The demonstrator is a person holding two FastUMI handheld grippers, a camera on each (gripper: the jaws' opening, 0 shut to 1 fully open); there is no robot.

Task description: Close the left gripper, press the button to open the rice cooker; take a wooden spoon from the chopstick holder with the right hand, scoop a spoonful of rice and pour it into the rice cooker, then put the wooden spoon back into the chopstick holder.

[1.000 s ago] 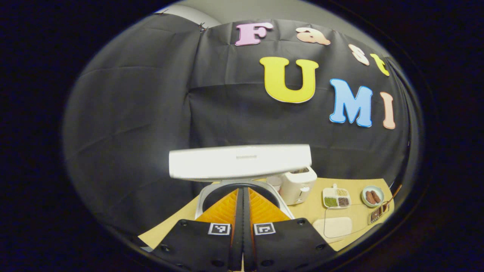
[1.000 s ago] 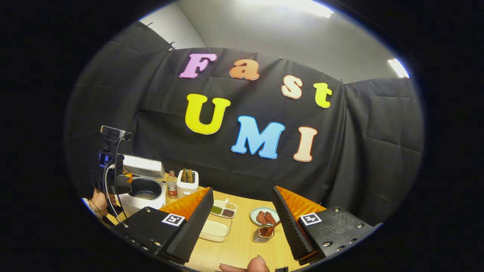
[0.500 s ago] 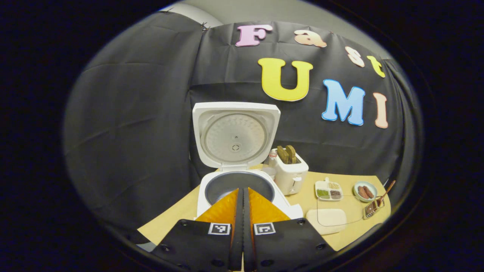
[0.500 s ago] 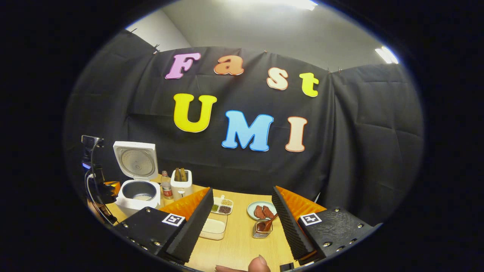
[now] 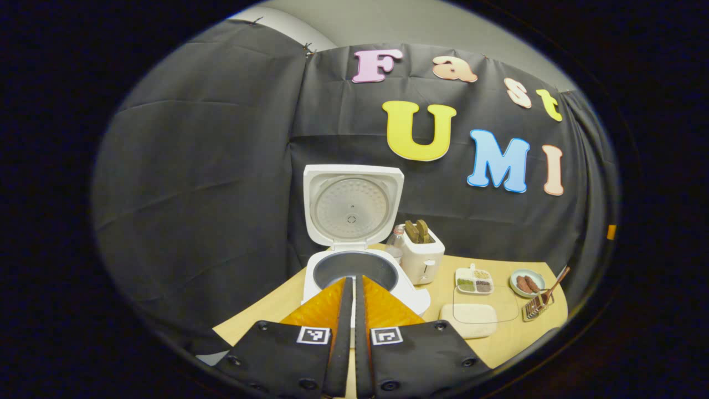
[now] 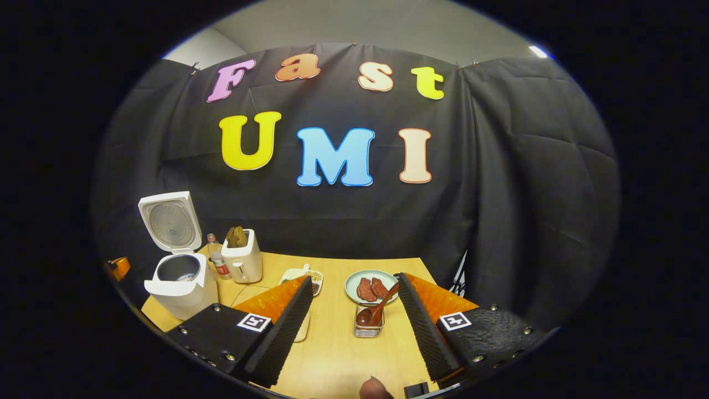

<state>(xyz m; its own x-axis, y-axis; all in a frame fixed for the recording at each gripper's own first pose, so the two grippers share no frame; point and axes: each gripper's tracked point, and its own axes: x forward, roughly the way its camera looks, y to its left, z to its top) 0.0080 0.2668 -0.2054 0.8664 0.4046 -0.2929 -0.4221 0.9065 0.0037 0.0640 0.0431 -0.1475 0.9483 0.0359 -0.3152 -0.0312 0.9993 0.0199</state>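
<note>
Wooden spoon stands in the chopstick holder at 12 o'clock between the right gripper fingers, spread wide, not yet grasped. Left gripper fingers nearly together, empty, rice cooker at 12 o'clock, lid up: opening done; scoop, pour, return remain. Light wood table, black cloth walls.
</note>
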